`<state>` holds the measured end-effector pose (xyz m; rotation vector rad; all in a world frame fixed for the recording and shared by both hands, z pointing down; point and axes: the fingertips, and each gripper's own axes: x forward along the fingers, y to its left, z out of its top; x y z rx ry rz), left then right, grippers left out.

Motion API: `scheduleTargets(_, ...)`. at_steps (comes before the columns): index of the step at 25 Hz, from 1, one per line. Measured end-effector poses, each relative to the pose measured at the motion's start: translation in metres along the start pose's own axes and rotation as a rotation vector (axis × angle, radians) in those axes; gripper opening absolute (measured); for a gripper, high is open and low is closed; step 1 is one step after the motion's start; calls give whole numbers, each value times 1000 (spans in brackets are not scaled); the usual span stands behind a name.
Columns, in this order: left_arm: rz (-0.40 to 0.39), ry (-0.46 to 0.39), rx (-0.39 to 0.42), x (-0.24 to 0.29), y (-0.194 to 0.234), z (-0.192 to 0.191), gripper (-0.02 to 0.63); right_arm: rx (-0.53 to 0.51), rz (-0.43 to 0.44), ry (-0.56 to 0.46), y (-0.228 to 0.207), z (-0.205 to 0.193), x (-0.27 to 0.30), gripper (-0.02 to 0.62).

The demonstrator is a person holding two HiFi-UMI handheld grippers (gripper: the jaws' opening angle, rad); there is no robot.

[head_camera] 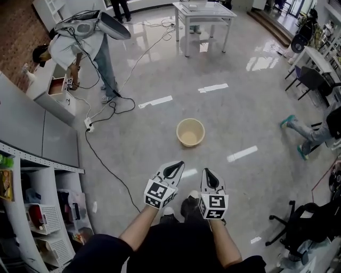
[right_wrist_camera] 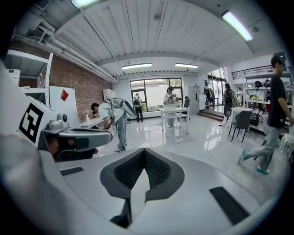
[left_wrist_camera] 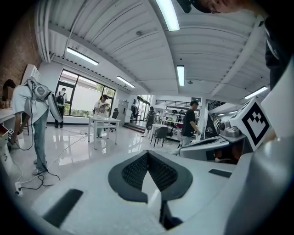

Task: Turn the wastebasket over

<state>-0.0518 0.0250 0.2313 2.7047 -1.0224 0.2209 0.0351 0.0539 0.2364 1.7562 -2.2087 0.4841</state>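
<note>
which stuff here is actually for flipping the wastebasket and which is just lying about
For the job:
- wastebasket, mouth up on the floor
- left gripper, jaws shut, empty
- right gripper, jaws shut, empty

Just lying about:
- white table
- power strip
- shelves
- office chair

Layout:
- Beige round plastic wastebasket [head_camera: 191, 132]: stands mouth up on the glossy grey floor [head_camera: 160, 69], mid-room.
- White left tool [head_camera: 176, 168] and white right tool [head_camera: 208, 176]: side by side, nearer than the wastebasket and well apart from it.
- White rectangular table [head_camera: 205, 11]: beyond the wastebasket.
- White shelf unit [head_camera: 45, 186]: far left.
- Black wheeled office chair [head_camera: 303, 226]: lower right.
</note>
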Motion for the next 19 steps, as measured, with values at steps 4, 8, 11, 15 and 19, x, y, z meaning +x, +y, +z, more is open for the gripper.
scheduleTargets(4,-10,-9,10,-33,-10,-6,8,-17,-5,-19,23,0,-18,9)
scheduleTargets(8,-16,-15,12,-49,-19,-5,8,-25,-11,-35,32,2,-33,9)
scheduleTargets(11,-20,-18,12,-59,-26,-5,8,-25,-10,-41,39,1,-42,10)
scheduleTargets(15,-23,-16,13,-72,-28,-7,8,-30,-5,-52,55,2,-50,9)
scheduleTargets(19,-18,1,0,-94,-35,-20,8,-31,7,-30,73,-12,-60,9)
